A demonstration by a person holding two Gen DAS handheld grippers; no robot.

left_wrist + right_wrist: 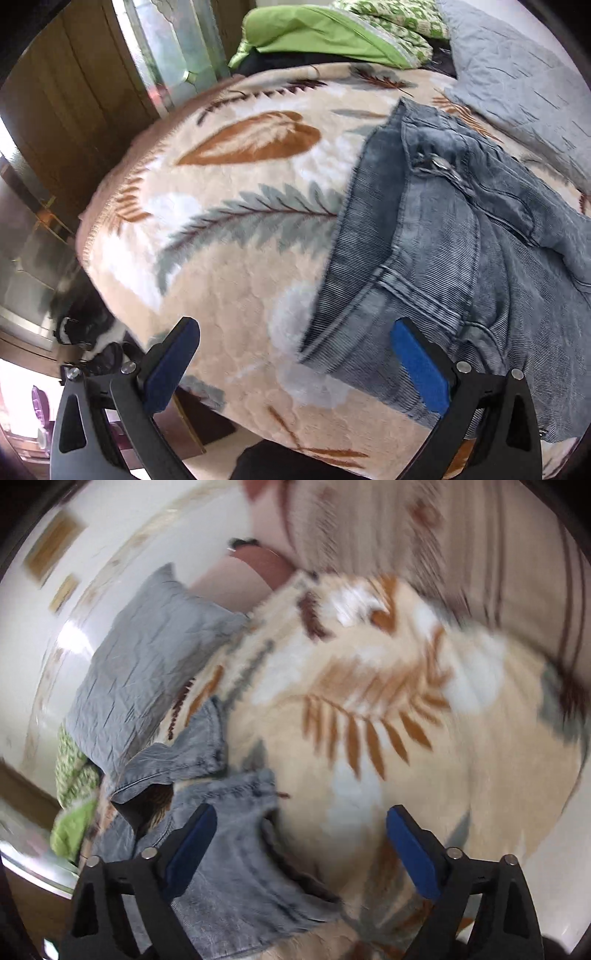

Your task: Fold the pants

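Note:
A pair of faded blue jeans (424,236) lies crumpled on a cream blanket with a leaf print (240,229); its waistband and metal button face up. My left gripper (295,332) hangs open just above the jeans' near left edge, its blue pads wide apart and nothing between them. In the blurred right wrist view the jeans (229,834) lie at the lower left, with one end (207,734) reaching up the frame. My right gripper (301,821) stands open over the jeans' right edge and the blanket (406,738), holding nothing.
A grey quilted pillow (517,92) lies beyond the jeans, also seen as the pillow (147,664). Green bedding (314,33) is piled at the far side. A wooden wardrobe (74,110) stands left of the bed, whose edge drops off at lower left.

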